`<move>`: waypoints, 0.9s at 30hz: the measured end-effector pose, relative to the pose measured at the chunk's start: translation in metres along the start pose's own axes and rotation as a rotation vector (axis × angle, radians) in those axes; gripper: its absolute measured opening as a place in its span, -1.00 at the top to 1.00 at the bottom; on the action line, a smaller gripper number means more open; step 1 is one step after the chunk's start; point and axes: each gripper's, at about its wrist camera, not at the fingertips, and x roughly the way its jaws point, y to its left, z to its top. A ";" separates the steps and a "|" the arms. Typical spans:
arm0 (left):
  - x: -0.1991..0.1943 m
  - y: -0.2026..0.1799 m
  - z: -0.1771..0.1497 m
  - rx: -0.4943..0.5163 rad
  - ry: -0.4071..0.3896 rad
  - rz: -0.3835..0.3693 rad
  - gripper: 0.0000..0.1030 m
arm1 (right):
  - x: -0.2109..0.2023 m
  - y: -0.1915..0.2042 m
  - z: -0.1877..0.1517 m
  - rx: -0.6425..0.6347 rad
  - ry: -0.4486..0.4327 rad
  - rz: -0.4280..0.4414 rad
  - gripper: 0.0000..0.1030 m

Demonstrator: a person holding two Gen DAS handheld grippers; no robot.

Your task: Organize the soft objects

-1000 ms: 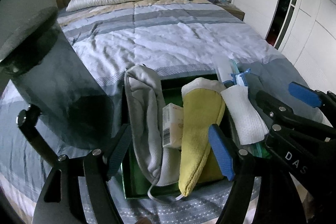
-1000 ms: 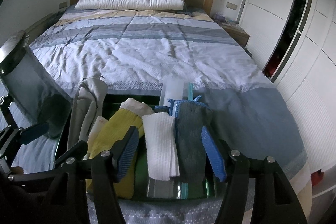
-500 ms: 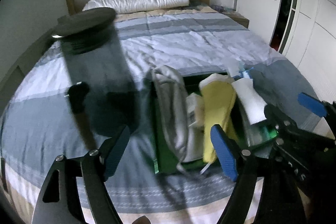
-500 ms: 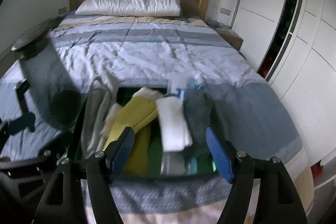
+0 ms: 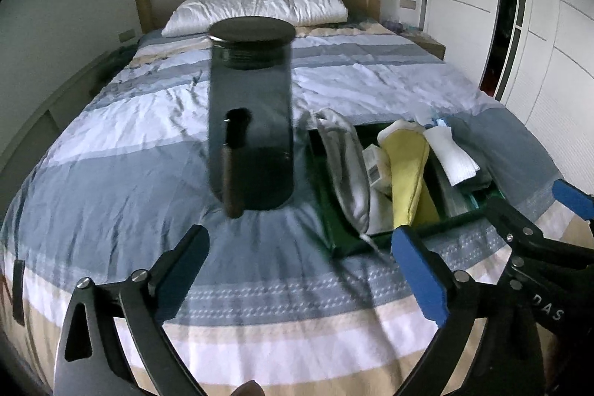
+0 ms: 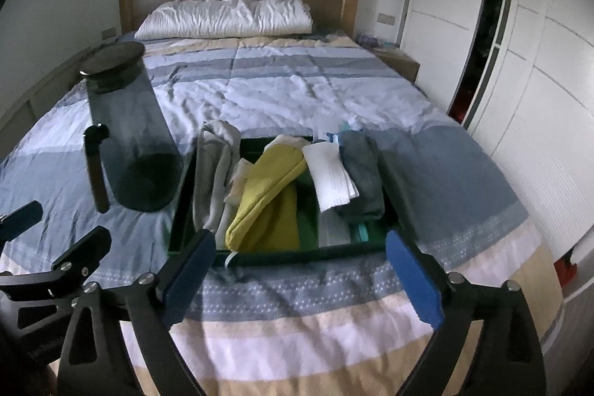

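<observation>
- Both grippers had drawn back toward the foot of the bed since the earlier pictures; the tray, formerly right between the fingers, now lay farther off, and more striped cover showed in front.
- Left gripper (image 5: 315, 270): fingers spread wide, nothing between them, hovering above the cover near the bed's foot.
- Right gripper (image 6: 300, 270): fingers likewise spread wide and empty, the tray's near edge just beyond its tips.
- Tray (image 6: 178, 206), dark green, shallow: resting on the bed (image 6: 297, 91), at 12 o'clock from the right gripper and 1 o'clock from the left.
- Contents, left to right in the right wrist view: grey cloth (image 6: 215, 173) draped over the left wall; small white packet (image 5: 375, 166) with a barcode, beside it; yellow cloth (image 6: 267, 195), folded, leaning across the middle; white cloth (image 6: 330, 173), folded, touching the yellow; dark grey cloth (image 6: 362, 169) at the right end, touching the white.
- Jar (image 5: 250, 121), tall, smoky and see-through, with a dark lid: standing upright on the cover just left of the tray, at 11 o'clock from the left gripper. It had been at the left edge of that view earlier; now it stood near centre.
- Pillow (image 6: 222, 15), white: at the headboard, 12 o'clock, well apart from the tray.
- Wardrobe (image 6: 538, 62), white: along the right side, 2 o'clock.
</observation>
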 end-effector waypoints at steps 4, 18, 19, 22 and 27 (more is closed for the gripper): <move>-0.020 0.011 -0.009 -0.017 -0.023 -0.009 -0.97 | -0.026 0.007 -0.011 0.022 -0.036 -0.018 -0.99; -0.090 0.058 -0.045 -0.059 -0.117 0.000 -0.97 | -0.119 0.055 -0.059 -0.005 -0.160 -0.083 -0.99; -0.096 0.062 -0.048 -0.060 -0.127 0.003 -0.97 | -0.126 0.059 -0.061 -0.005 -0.169 -0.082 -0.99; -0.113 0.068 -0.055 -0.051 -0.165 0.015 -0.97 | -0.146 0.070 -0.069 -0.013 -0.198 -0.090 -0.99; -0.140 0.066 -0.065 -0.016 -0.202 -0.005 -0.97 | -0.177 0.072 -0.083 0.000 -0.231 -0.107 -0.99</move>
